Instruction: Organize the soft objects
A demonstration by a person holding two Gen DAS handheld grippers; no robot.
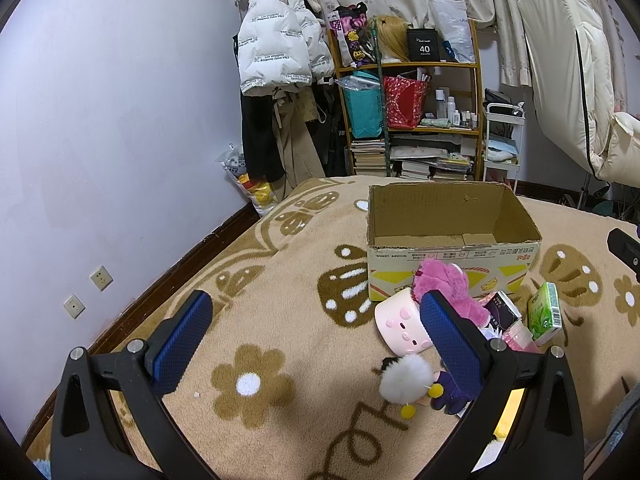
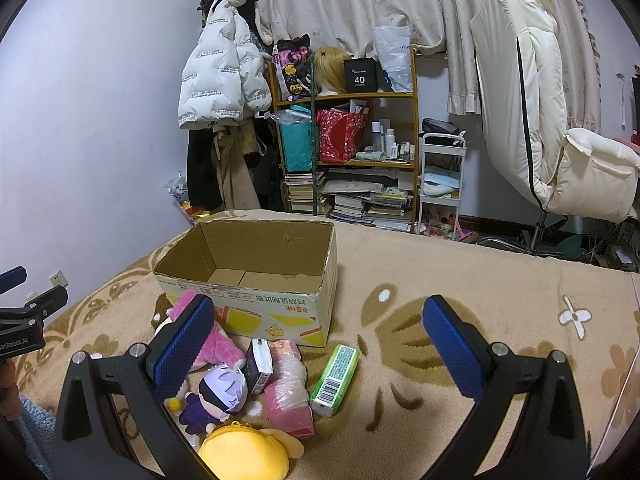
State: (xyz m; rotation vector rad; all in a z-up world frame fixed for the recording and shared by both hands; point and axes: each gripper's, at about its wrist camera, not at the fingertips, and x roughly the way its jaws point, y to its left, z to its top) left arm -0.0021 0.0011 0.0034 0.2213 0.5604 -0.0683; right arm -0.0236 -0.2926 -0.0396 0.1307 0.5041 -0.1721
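An open, empty cardboard box (image 1: pixel 452 276) (image 2: pixel 256 312) stands on the beige flowered blanket. A pile of soft toys lies in front of it: a pink plush (image 1: pixel 452 284) (image 2: pixel 218 346), a pale pink pig cushion (image 1: pixel 400 326), a white fluffy pompom toy (image 1: pixel 404 380), a purple-haired doll (image 2: pixel 222 394) and a yellow plush (image 2: pixel 244 456). My left gripper (image 1: pixel 320 336) is open and empty, above the blanket left of the pile. My right gripper (image 2: pixel 320 344) is open and empty, over the pile's right side.
Among the toys lie a green tissue pack (image 1: pixel 544 314) (image 2: pixel 336 380), a pink wrapped pack (image 2: pixel 286 392) and a small black box (image 2: pixel 258 366). A bookshelf (image 2: pixel 348 152), hanging coats (image 1: pixel 276 52) and a cream chair (image 2: pixel 540 120) stand beyond the bed.
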